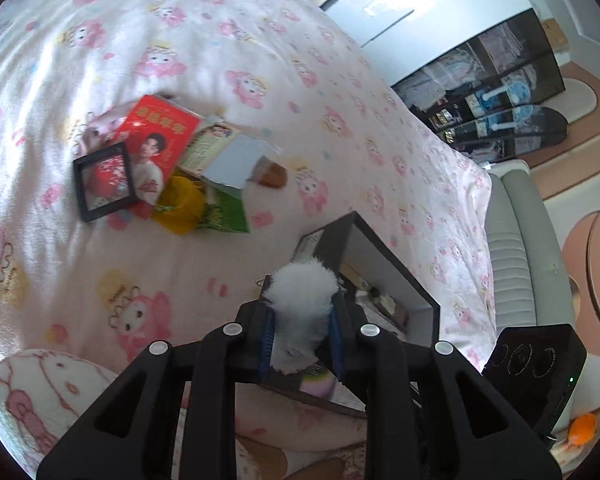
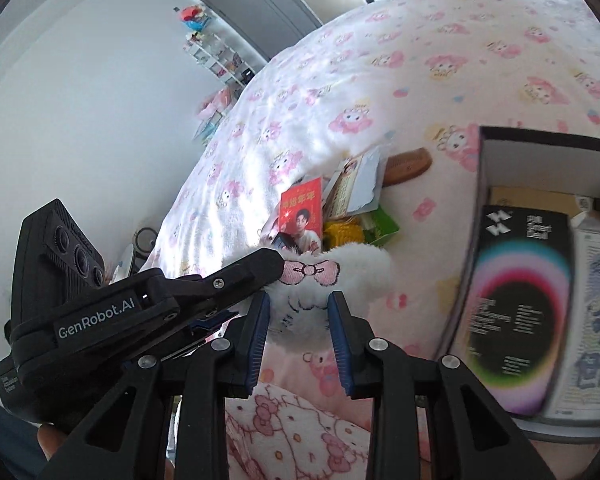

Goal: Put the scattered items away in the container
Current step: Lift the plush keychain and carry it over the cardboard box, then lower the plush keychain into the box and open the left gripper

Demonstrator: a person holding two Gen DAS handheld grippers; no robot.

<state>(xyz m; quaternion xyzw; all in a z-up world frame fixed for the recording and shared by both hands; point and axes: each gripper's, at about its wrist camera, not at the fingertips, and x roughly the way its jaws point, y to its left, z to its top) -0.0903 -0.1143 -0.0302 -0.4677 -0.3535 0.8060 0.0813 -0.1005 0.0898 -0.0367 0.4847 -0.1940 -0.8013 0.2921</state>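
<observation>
Both grippers, left [image 1: 302, 336] and right [image 2: 298, 322], apparently clamp the white plush toy [image 2: 332, 276]; uneven release could drop it beside the box [image 2: 480, 240].

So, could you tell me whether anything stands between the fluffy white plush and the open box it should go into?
Nothing visible does. The white plush, shut in the left gripper, hangs right beside the black box, whose open top is unobstructed.

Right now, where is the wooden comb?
The wooden comb lies on the bed blanket at the far edge of the scattered pile, just beyond the pale envelope; in the right wrist view it sits left of the open box.
</observation>
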